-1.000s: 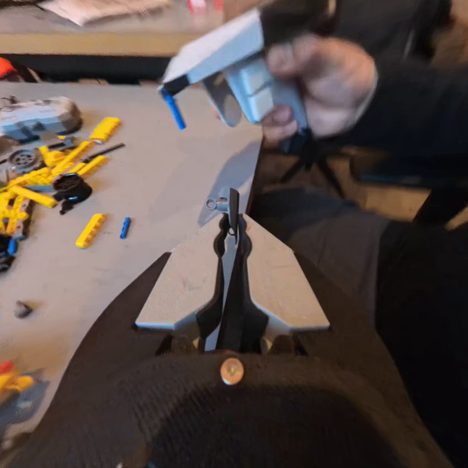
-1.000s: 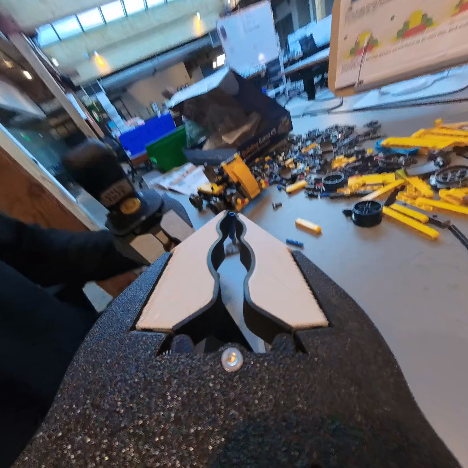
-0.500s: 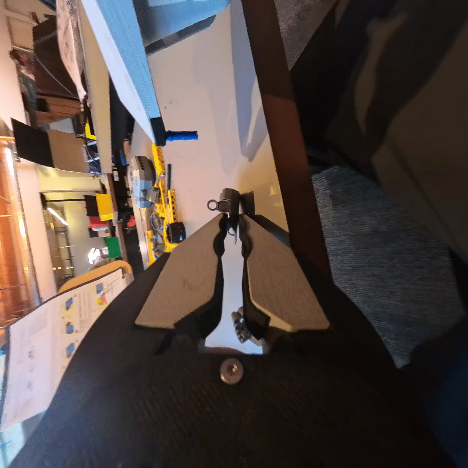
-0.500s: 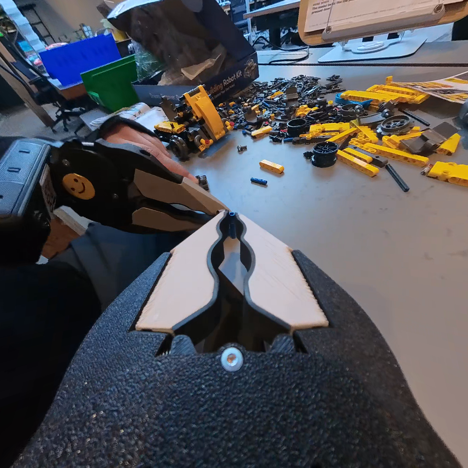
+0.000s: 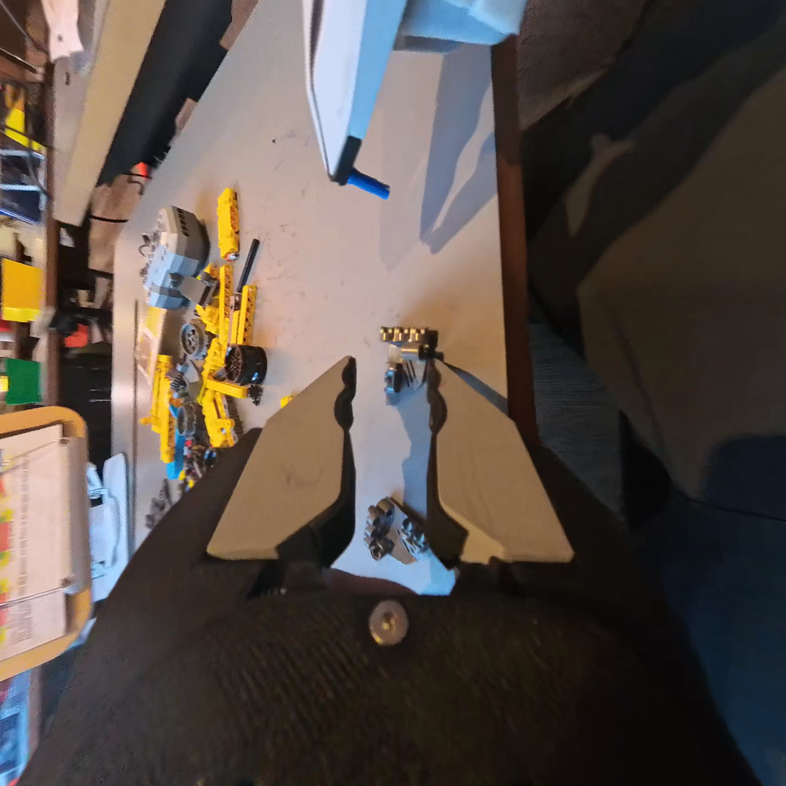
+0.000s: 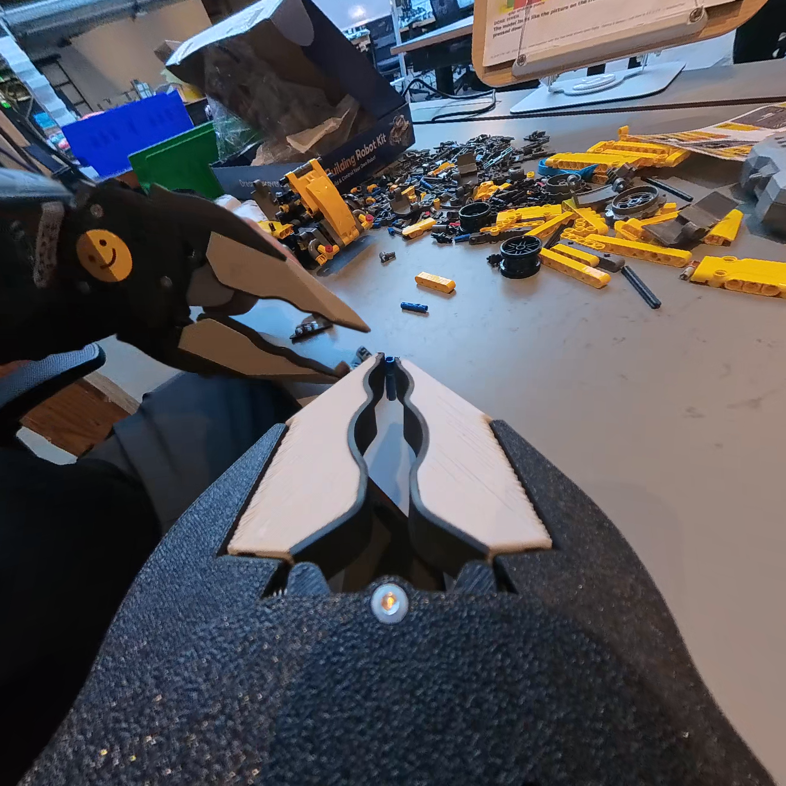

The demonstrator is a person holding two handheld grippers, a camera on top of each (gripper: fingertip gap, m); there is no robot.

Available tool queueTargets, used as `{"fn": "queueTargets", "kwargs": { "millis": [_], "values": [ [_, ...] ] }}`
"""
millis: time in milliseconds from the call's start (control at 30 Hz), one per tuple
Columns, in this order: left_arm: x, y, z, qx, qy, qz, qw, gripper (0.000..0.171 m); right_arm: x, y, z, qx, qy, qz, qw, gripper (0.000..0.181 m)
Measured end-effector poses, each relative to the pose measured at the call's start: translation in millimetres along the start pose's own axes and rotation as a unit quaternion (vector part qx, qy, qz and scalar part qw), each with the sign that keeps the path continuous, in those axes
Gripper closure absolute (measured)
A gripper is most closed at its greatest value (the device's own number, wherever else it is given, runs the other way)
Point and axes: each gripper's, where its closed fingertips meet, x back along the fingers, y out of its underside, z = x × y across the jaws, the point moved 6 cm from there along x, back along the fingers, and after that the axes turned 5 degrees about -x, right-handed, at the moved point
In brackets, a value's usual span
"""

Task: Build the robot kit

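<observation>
Tabletop of flat grey laminate (image 6: 595, 404) is seen to carry all the parts. At its far side an opened dark cardboard box (image 6: 297, 85) is stood, and before it a broad heap of yellow beams and black connectors (image 6: 574, 221) is spread. A partly built yellow and black vehicle model (image 6: 319, 212) is placed at the heap's left end.

The left gripper (image 5: 389, 365) is held low over the table's near edge with its jaws released and a clear gap between the tips. Nothing is gripped by it. A small grey and black toothed assembly (image 5: 408, 353) is found on the table just beyond the gap, close against the tip of the right-hand finger; whether it is touched cannot be told. A second small grey studded piece (image 5: 391, 531) is seen on the table between the finger roots.

The right gripper (image 6: 389, 361) is clenched on a short blue plastic pin (image 6: 390, 378), which is pinched at the very tips, its length lined up along the fingers and one end protruding slightly. The pin is thus carried above the table, just beside the left gripper's tips. Since it is held by the tip notch alone, little grip area is judged to be available, and twisting is judged likely under side load.

A loose blue pin of the same kind (image 6: 413, 307) and a short yellow beam (image 6: 434, 281) are left on the table, apart from both grippers.
</observation>
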Motion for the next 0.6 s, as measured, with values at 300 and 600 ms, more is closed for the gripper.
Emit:
{"fn": "queueTargets", "kwargs": {
  "millis": [300,600],
  "values": [
    [25.4,10.7,-6.6,0.079,0.039,0.026,0.996,0.13,0.6,-6.6,-7.6,-0.031,-0.036,0.038,0.998,0.177],
    [42.1,-33.6,-23.9,0.274,0.016,0.163,0.948,0.148,-8.7,-22.3,-26.1,-0.16,-0.143,0.144,0.966,0.177]
  ]
}}
